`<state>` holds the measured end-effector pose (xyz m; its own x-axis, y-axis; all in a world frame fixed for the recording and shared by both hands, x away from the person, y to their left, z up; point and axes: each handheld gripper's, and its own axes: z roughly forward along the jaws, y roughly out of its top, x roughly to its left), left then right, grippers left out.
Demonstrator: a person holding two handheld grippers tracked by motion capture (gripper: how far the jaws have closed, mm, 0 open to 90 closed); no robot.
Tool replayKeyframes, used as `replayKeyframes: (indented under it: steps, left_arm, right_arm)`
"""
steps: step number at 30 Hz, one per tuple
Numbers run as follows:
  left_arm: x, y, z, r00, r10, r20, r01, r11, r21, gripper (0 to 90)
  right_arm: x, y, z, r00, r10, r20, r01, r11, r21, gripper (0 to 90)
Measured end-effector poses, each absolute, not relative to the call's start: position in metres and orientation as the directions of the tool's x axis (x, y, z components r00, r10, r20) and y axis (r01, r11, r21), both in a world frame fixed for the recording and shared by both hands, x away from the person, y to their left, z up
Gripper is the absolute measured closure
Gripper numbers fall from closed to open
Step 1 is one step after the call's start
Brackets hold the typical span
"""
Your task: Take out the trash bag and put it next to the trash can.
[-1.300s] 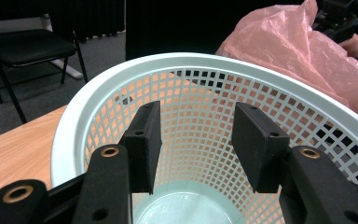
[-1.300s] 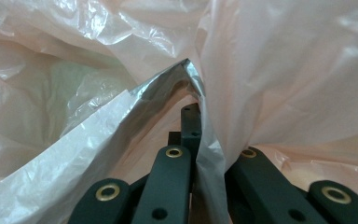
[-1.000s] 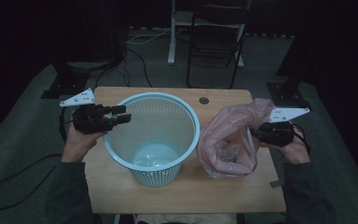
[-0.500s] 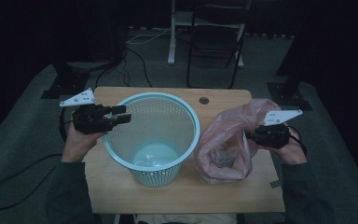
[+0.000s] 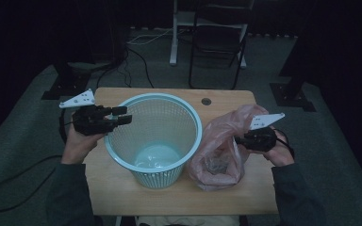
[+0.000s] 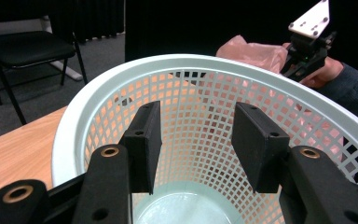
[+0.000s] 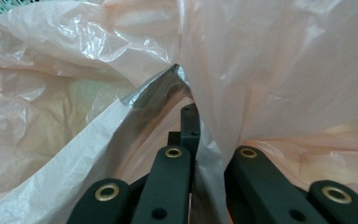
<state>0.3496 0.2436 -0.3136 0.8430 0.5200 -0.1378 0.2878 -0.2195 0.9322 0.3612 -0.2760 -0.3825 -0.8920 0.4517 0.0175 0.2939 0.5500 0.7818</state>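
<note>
near the table's [image 5: 122, 188] right front edge, the right gripper [image 5: 241, 140] is clamped on the rim of a thin, crinkled pink plastic bag [image 5: 217, 160] slumped beside the pale mesh basket [image 5: 153, 136]; a hard tug could tear the film. farther left, the left gripper [image 5: 122, 115], jaws spread, straddles the basket's rim.

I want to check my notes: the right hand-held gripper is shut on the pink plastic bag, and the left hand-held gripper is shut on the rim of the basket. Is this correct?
Not fully. The left hand-held gripper is open: the left gripper view shows its jaws standing apart over the basket, gripping nothing. The rest holds: the right hand-held gripper is shut on the pink plastic bag.
</note>
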Motion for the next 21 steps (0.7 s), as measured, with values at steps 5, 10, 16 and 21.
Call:
replayKeyframes:
  steps: [5,10,16,21]
  left_arm:
    - [0.350,0.243,-0.314,0.843,0.520,-0.138,0.288,-0.219,0.932,52.6]
    - [0.349,0.244,-0.314,0.843,0.520,-0.139,0.288,-0.219,0.932,52.6]
    - [0.349,0.245,-0.313,0.843,0.521,-0.138,0.286,-0.216,0.934,52.6]
    - [0.348,0.246,-0.313,0.842,0.522,-0.138,0.285,-0.213,0.934,52.7]
  right_arm:
    - [0.367,-0.269,-0.393,-0.888,0.460,0.022,0.317,0.575,0.754,88.5]
    - [0.375,-0.261,-0.403,-0.884,0.464,0.048,0.341,0.573,0.745,88.2]
    - [0.377,-0.257,-0.406,-0.890,0.452,0.064,0.352,0.589,0.728,69.6]
    - [0.370,-0.264,-0.399,-0.896,0.441,0.050,0.342,0.615,0.711,57.7]
